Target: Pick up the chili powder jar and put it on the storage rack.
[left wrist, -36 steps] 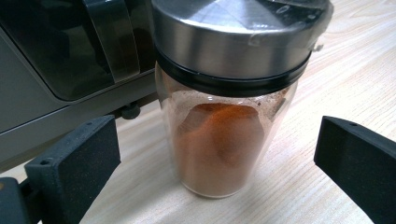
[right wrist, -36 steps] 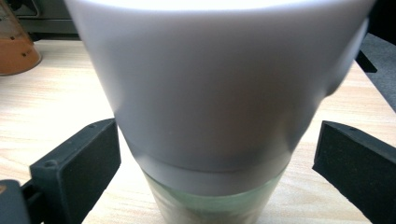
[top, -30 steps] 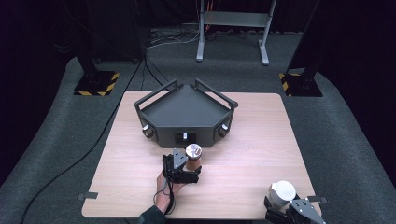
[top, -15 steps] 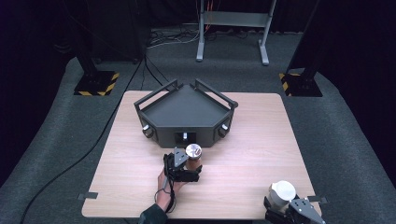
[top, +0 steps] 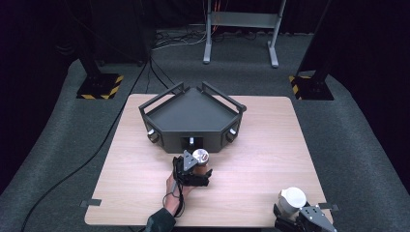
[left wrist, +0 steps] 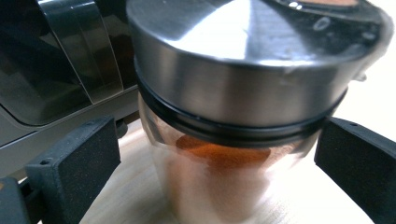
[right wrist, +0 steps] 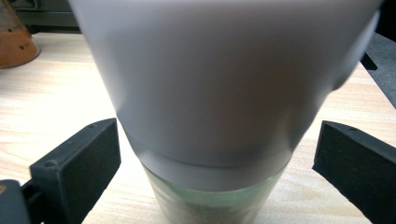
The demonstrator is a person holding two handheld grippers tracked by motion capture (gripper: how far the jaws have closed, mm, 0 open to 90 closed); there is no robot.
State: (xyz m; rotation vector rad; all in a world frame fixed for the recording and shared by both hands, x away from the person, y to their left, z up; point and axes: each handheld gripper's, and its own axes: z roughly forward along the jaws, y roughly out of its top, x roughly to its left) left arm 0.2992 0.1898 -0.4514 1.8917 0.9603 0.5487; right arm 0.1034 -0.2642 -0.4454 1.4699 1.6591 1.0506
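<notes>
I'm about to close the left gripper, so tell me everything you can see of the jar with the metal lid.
The jar is clear, glass by its look, with reddish-orange powder inside and a brushed metal lid seated over a black ring. It stands upright on the wooden table, just in front of the dark tray. The left gripper straddles it, jaws open, pads apart from the glass on both sides.

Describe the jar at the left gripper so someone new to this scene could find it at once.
Start at the dark angular tray in the middle of the wooden table. Just in front of it stands a small clear jar between the open jaws of the left gripper. Its shiny metal lid and orange-red powder set it apart from the white-capped jar at the near right corner.
</notes>
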